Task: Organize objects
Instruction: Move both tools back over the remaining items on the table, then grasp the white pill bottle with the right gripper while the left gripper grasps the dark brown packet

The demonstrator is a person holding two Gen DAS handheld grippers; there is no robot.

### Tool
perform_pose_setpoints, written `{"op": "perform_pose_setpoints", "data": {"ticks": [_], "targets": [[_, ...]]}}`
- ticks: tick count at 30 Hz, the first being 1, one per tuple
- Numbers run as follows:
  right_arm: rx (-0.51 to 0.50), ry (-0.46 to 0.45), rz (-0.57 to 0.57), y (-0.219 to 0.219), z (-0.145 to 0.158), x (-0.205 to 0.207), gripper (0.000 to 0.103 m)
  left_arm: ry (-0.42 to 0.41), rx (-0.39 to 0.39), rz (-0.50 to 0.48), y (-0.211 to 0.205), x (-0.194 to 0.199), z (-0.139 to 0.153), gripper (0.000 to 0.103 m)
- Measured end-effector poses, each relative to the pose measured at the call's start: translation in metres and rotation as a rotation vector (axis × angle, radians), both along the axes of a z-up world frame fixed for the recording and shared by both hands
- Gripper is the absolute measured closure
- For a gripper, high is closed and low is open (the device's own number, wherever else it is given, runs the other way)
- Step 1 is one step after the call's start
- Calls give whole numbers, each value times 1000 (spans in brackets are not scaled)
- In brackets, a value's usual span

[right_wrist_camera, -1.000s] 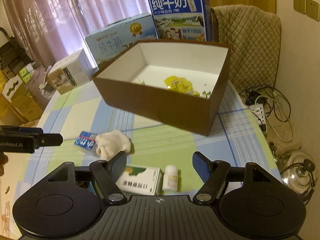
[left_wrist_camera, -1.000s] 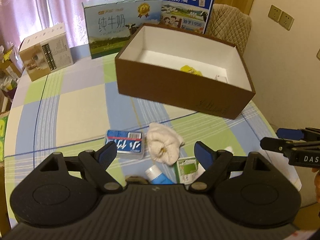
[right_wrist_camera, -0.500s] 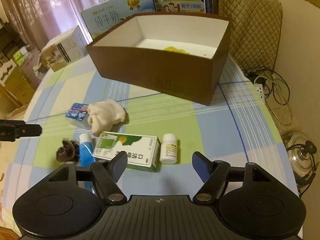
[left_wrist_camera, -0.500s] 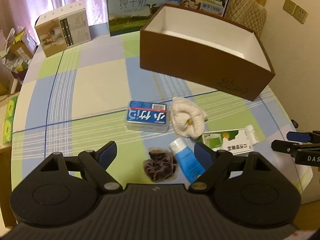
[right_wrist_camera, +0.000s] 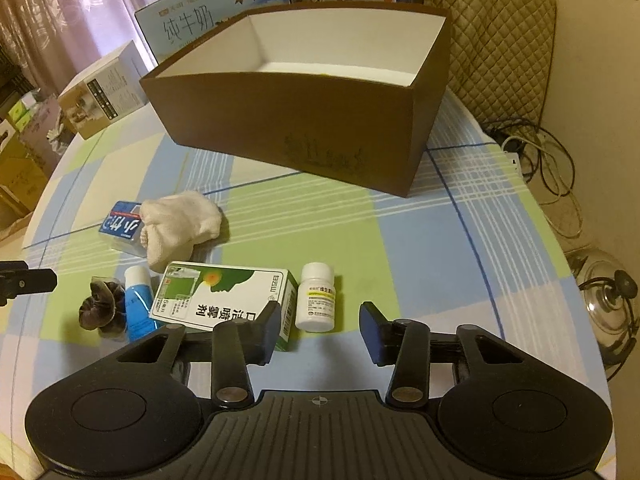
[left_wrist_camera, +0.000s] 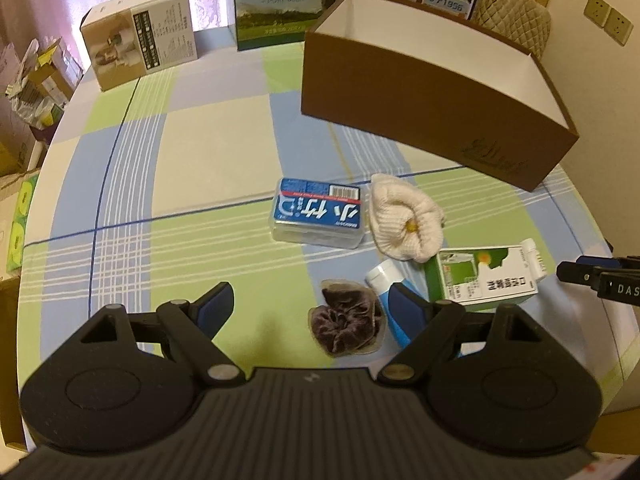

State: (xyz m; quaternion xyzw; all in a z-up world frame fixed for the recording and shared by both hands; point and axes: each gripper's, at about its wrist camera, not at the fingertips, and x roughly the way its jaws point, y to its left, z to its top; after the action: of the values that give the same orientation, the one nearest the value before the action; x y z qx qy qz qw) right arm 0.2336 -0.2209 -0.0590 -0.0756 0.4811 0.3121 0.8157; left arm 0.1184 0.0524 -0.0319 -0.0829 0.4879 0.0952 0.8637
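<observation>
On the checked tablecloth lie a blue tissue pack (left_wrist_camera: 320, 212), a cream sock (left_wrist_camera: 404, 220), a dark scrunchie (left_wrist_camera: 346, 326), a blue tube (left_wrist_camera: 380, 280) and a green-white medicine box (left_wrist_camera: 484, 276). My left gripper (left_wrist_camera: 310, 304) hangs open just above the scrunchie, its right finger over the tube. A white pill bottle (right_wrist_camera: 316, 298) stands beside the medicine box (right_wrist_camera: 224, 300). My right gripper (right_wrist_camera: 320, 326) is closing around the bottle, which sits between its tips with gaps on both sides. The brown open box (right_wrist_camera: 304, 120) stands behind.
Milk cartons (left_wrist_camera: 280, 0) and a white-brown carton (left_wrist_camera: 140, 48) stand at the table's far side. A quilted chair (right_wrist_camera: 492, 32), cables (right_wrist_camera: 552, 168) and a kettle (right_wrist_camera: 608, 304) are to the right, past the table edge. Cardboard boxes (left_wrist_camera: 28, 92) pile up on the left.
Both grippers have sunk toward the small items, which now look larger and nearer. The right jaws have narrowed around the pill bottle. The left jaws keep the same width.
</observation>
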Motion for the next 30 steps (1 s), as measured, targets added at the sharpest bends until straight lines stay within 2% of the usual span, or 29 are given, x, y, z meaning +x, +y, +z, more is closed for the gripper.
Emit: {"op": "perform_pose_setpoints", "data": {"ticks": [17, 19, 25, 30], "targets": [[-40, 21, 30, 20, -32, 22, 74, 10, -7, -23, 1, 3, -12, 21], [-47, 24, 40, 23, -35, 23, 80, 7, -10, -33, 0, 2, -11, 22], [-70, 2, 75, 28, -38, 24, 80, -7, -31, -74, -5, 2, -15, 23], [-81, 0, 60, 24, -37, 30, 80, 16, -50, -95, -11, 6, -27, 29]]}}
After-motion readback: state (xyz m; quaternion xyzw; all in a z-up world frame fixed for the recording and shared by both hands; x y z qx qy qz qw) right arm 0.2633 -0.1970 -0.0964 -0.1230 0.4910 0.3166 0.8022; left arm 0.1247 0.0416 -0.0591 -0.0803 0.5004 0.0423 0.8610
